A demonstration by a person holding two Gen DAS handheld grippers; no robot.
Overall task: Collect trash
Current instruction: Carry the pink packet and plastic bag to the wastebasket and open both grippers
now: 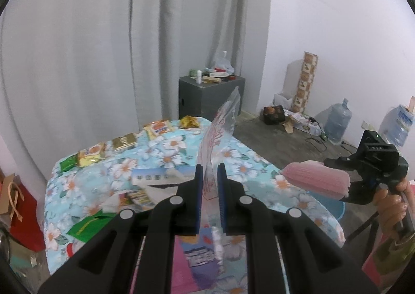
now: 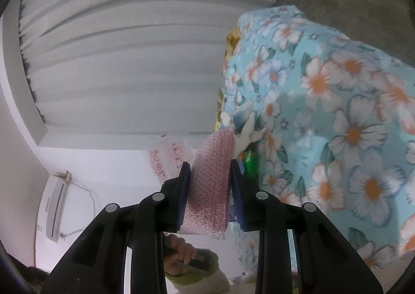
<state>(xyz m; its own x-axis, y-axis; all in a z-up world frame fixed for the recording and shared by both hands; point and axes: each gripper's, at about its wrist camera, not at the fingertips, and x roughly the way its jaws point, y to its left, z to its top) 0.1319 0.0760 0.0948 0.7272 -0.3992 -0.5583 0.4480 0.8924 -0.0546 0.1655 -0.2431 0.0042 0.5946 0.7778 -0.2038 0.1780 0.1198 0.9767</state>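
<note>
Gripping, left wrist view: the left gripper [image 1: 210,172] was clenched on a clear plastic bag [image 1: 220,128] printed in pink, which stood upright between the blue fingers [image 1: 199,177], its long axis running away from the camera.
Landmark: the counter [image 1: 166,161], under a blue flowered cloth, lay below and beyond the bag.
Remaining trash: yellow, gold and green wrappers [image 1: 124,141] sat along the counter's far edge; a green packet [image 1: 88,226] and papers lay at its near left.
Right hand: the right gripper [image 1: 345,182] hovered off the counter's right side, carrying a pink bubble-wrap pad [image 1: 316,177]; a blue bin [image 1: 334,208] showed just beneath it.
Right wrist view: the view was rolled sideways; the right gripper [image 2: 210,185] grasped the bubble wrap [image 2: 211,180] lengthwise between its fingers [image 2: 185,180].
Key relation: judging by the bin below, the right hand looked nearer the drop point than the left.
Hidden: the bin was mostly covered by the pad, and the bag's mouth was unclear.
</note>
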